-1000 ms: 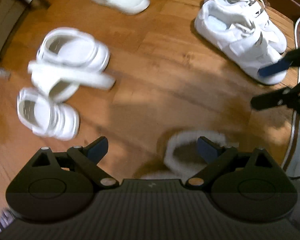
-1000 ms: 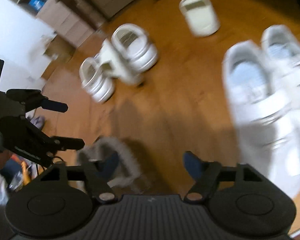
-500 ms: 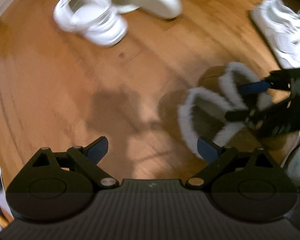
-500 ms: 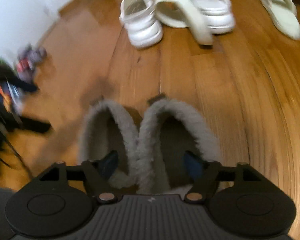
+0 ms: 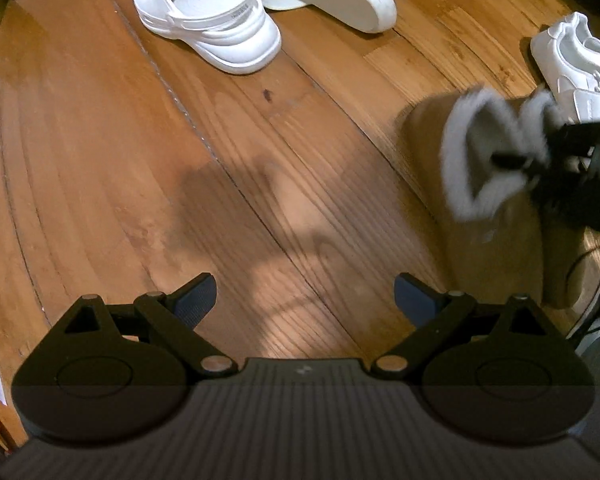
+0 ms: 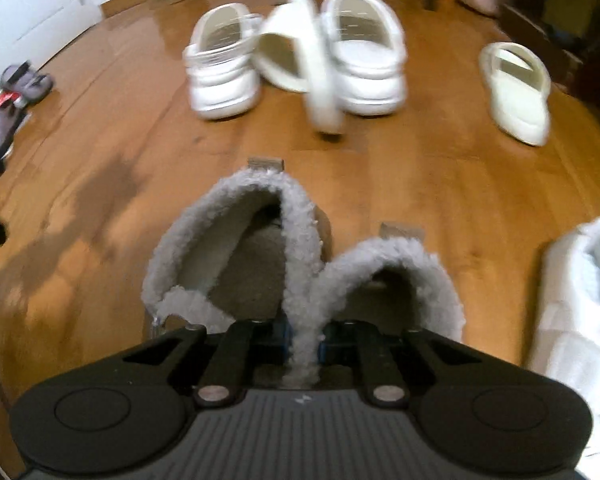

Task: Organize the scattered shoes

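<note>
Two tan slippers with grey fleece lining [image 6: 228,264] stand side by side on the wooden floor. My right gripper [image 6: 303,340] is shut on their two inner fleece collars, pinched together between the pads. From the left wrist view the same slippers [image 5: 492,160] appear blurred at the right, with the right gripper [image 5: 516,160] reaching into them. My left gripper [image 5: 304,292] is open above bare floor, with nothing between its fingers.
A pair of white clogs [image 6: 224,76] lies beyond the slippers, with an overturned cream slide [image 6: 300,60] leaning between them. Another cream slide [image 6: 516,92] lies far right. White sneakers [image 6: 580,304] sit just right of the slippers. Boxes and furniture line the far wall.
My right gripper came down over the slippers and its jaws went from wide open to shut on the fleece collars. The left gripper swung across the floor, then stopped.
</note>
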The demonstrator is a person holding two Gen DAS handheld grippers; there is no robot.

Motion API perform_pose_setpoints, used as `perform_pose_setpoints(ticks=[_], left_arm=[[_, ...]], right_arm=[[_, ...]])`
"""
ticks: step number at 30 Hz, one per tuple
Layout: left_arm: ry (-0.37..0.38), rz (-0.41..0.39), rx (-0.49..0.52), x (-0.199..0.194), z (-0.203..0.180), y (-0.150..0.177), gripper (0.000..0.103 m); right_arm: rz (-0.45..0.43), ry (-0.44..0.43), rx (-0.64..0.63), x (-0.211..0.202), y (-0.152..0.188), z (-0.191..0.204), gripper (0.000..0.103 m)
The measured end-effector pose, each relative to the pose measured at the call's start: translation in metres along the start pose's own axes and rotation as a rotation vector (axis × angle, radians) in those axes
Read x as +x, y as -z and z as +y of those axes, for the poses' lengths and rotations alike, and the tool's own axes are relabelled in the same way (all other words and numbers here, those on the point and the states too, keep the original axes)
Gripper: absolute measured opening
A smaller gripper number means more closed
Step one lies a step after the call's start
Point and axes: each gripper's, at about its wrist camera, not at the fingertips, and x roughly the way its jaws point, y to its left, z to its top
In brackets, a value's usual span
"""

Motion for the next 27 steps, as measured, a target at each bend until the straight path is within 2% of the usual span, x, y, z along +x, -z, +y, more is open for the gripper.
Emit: perform_pose_setpoints(ticks=[6,10,13,14,15,16,18,19,21,23,27], left_arm=[[0.0,0.008,0.018,0.003,-0.008,-0.003,0.097],[0.008,0.009,0.036,0.005,-0.017,-0.009,0.097],[0.019,0.007,0.05,0.006,-0.022,-0.013,0.097],[0.023,0.007,0.053,0.006,-0.023,-0.014,0.097],[0.029,0.007,0.054,0.007,-0.024,-0.015,0.097],[0.031,0.004,0.051,0.007,-0.023,-0.016,0.097],[0.029,-0.001,0.042,0.008,-0.02,-0.017,0.097],[0.026,-0.005,0.031,0.008,-0.018,-0.019,0.097],[0.013,-0.022,-0.006,0.007,-0.01,-0.023,0.097],[0.01,-0.057,-0.071,0.003,0.002,-0.03,0.097],[0.04,-0.16,-0.215,0.001,0.031,-0.047,0.097]], right_arm=[[-0.024,0.045,-0.033,-0.004,-0.009,-0.025,0.012],[-0.012,0.062,-0.124,0.004,-0.018,-0.026,0.012],[0.001,0.125,-0.312,0.017,-0.02,-0.019,0.017],[-0.007,0.15,-0.331,0.019,-0.02,-0.018,0.022],[-0.012,0.174,-0.325,0.022,-0.021,-0.02,0.031],[-0.016,0.191,-0.284,0.022,-0.023,-0.024,0.037],[-0.042,0.212,-0.202,0.011,-0.027,-0.028,0.062],[-0.074,0.208,-0.144,0.0,-0.029,-0.029,0.067],[-0.137,0.147,0.004,-0.023,-0.031,-0.034,0.081],[-0.206,0.02,0.181,-0.047,-0.025,-0.038,0.087],[-0.246,-0.251,0.404,-0.063,-0.006,-0.034,0.088]])
